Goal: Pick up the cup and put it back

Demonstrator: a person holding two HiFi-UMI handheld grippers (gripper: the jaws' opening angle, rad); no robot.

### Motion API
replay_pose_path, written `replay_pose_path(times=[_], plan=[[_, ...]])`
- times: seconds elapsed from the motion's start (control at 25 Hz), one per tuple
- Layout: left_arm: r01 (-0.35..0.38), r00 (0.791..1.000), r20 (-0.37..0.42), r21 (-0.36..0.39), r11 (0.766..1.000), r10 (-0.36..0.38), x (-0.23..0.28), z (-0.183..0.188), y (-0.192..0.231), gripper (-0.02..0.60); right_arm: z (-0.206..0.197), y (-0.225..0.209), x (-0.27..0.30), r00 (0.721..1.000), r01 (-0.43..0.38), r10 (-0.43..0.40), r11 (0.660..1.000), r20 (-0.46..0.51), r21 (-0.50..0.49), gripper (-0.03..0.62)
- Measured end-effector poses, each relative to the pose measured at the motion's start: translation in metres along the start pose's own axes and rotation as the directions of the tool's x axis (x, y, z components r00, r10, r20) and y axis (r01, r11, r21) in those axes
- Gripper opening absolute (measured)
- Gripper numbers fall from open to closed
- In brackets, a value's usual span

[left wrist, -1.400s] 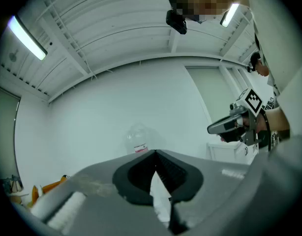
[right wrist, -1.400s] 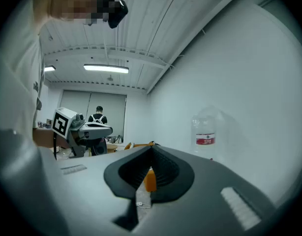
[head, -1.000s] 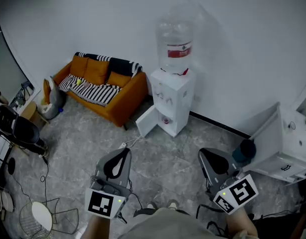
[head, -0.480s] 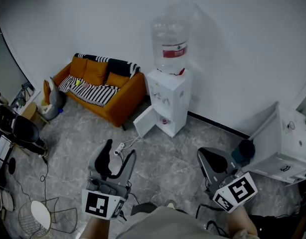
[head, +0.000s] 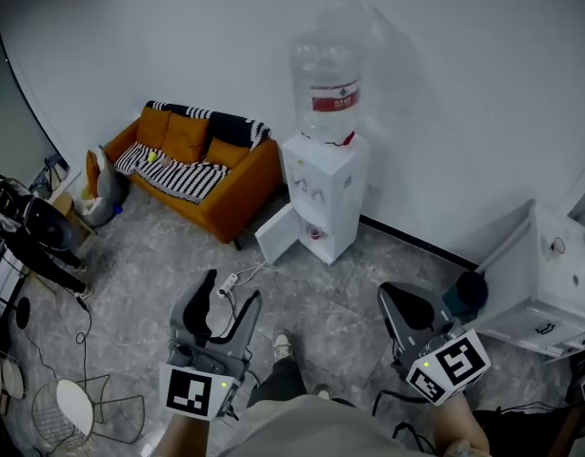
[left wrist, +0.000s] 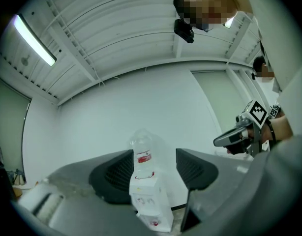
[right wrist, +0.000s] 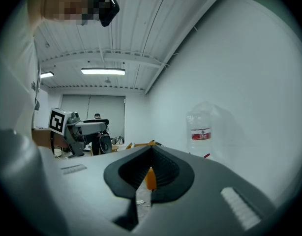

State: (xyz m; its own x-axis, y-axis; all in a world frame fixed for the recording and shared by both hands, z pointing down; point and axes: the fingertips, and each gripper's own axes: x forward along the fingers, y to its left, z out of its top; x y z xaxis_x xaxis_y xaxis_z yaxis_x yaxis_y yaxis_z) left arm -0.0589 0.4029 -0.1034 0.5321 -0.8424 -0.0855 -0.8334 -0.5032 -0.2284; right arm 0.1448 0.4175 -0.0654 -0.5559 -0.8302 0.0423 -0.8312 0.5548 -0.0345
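As both face the water dispenser (head: 323, 188) | left claw (head: 231, 288) just opened apart (empty) | right claw (head: 388, 293) pressed together

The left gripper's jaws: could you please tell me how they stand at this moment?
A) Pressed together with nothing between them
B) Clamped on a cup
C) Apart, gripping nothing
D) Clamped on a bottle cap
C: in the left gripper view the left gripper has its jaws apart, having just been opening. The only thing showing in the gap is the water dispenser standing far off by the wall.
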Motion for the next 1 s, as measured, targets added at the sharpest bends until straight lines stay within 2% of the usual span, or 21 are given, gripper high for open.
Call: replay_pose_path(times=[0.16,0.4,0.56,0.8,1.0], plan=[[0.001,1.000,0.008,0.008,1.000,-0.001,0.011,-0.006,0.008,0.279,-0.003,-0.009,0.013,1.000,0.016,-0.016,1.000,0.000,0.003,0.003],[0.016,1.000,-0.021,-0.021,1.000,-0.017,0.040,-0.028,0.021,0.279,-0.008,-0.019,0.043,1.000,0.017,-0.017,1.000,-0.010,-0.018,0.003],[0.033,0.999,-0.037,0.013,0.999,-0.032,0.064,-0.044,0.035,0.279,-0.015,-0.030,0.069,0.999,0.027,-0.028,0.999,-0.029,-0.027,0.003],[0.069,0.996,-0.054,0.003,0.998,-0.069,0.109,-0.064,0.074,0.279,-0.014,-0.050,0.128,0.998,0.049,-0.050,0.998,-0.044,-0.036,0.003],[0.106,0.991,-0.082,-0.009,0.994,-0.107,0.154,-0.086,0.118,0.279,-0.023,-0.078,0.185,0.990,0.119,-0.119,0.993,-0.076,-0.004,0.003]])
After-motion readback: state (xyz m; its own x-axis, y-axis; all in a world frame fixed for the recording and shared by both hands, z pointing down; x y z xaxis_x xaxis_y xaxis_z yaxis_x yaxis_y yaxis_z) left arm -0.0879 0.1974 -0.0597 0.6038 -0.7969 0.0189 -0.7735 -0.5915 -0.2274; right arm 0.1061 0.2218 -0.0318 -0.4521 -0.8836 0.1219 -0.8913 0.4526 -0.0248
